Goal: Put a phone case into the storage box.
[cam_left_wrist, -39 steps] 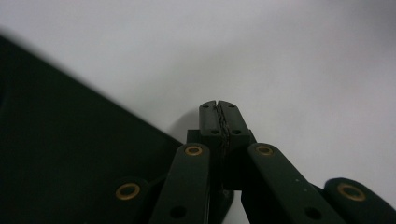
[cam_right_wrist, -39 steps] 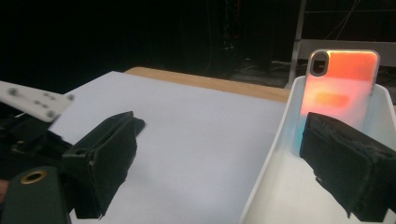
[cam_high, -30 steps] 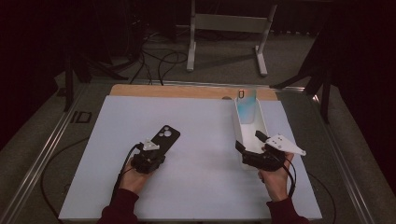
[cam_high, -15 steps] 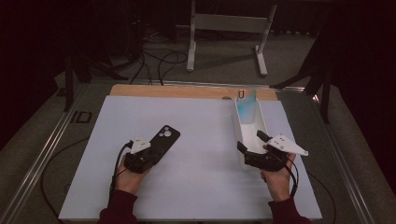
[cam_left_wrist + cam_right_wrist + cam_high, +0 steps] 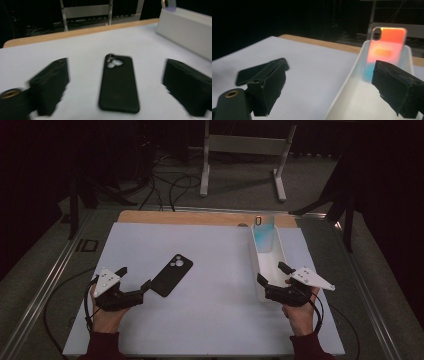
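A black phone case point(image 5: 118, 83) lies flat on the white desk point(image 5: 210, 320) just ahead of the left hand-held gripper point(image 5: 134, 279), jaws spread and empty; the right hand-held gripper point(image 5: 271, 275), also spread, straddles a white tray's point(image 5: 258, 270) near wall, an iridescent case point(image 5: 385, 51) propped beyond

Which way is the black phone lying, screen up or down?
Screen down: the black phone lies flat on the white table, its camera cutout facing up, between the open left claw's jaws.

matt black phone point(image 5: 119, 83), iridescent glossy case point(image 5: 385, 51)
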The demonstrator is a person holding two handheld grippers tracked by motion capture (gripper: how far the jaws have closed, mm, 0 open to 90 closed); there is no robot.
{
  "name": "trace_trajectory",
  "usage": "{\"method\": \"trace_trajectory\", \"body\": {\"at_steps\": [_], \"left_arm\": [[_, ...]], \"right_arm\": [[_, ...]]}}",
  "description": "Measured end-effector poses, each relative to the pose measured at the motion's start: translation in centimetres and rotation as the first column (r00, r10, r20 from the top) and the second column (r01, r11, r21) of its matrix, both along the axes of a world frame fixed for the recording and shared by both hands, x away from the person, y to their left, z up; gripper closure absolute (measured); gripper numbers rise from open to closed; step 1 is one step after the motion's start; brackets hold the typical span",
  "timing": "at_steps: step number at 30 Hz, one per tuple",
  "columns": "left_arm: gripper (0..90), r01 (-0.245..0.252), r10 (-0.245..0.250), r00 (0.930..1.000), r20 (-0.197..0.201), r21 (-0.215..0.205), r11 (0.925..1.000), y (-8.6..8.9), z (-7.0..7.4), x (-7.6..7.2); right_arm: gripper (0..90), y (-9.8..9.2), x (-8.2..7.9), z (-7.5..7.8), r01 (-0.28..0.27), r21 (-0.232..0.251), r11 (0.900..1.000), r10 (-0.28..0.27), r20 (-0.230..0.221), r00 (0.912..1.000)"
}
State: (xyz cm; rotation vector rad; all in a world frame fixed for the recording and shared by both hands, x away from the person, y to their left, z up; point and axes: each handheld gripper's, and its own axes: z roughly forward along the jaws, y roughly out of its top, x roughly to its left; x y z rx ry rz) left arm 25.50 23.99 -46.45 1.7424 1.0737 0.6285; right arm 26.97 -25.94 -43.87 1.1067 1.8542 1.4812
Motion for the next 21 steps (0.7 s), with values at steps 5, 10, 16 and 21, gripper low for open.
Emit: {"method": "trace_trajectory", "body": {"at_steps": [5,10,16,21], "left_arm": [[0.0,0.004,-0.004,1.0,0.005,0.009,0.9999,0.9,0.1,-0.7],[0.0,0.002,-0.002,1.0,0.0,0.018,0.9998,0.9,0.4,-0.8],[0.0,0.008,-0.001,0.9966,-0.082,0.091,0.9958,0.0,0.7,0.6],[0.0,0.04,-0.021,0.9886,-0.149,0.125,0.9914,-1.5,0.5,2.6]], "right_arm": [[9.1,-0.3,0.0,-0.1,-0.018,0.0,1.0,0.018,0.012,0.9998],[9.1,-0.2,0.0,-0.1,-0.023,-0.012,1.0,0.024,0.022,0.9995],[9.0,-0.4,0.0,0.0,-0.023,-0.009,1.0,0.024,0.012,0.9996],[9.0,-0.5,-0.1,0.1,-0.021,-0.023,1.0,0.021,0.012,0.9997]]}}
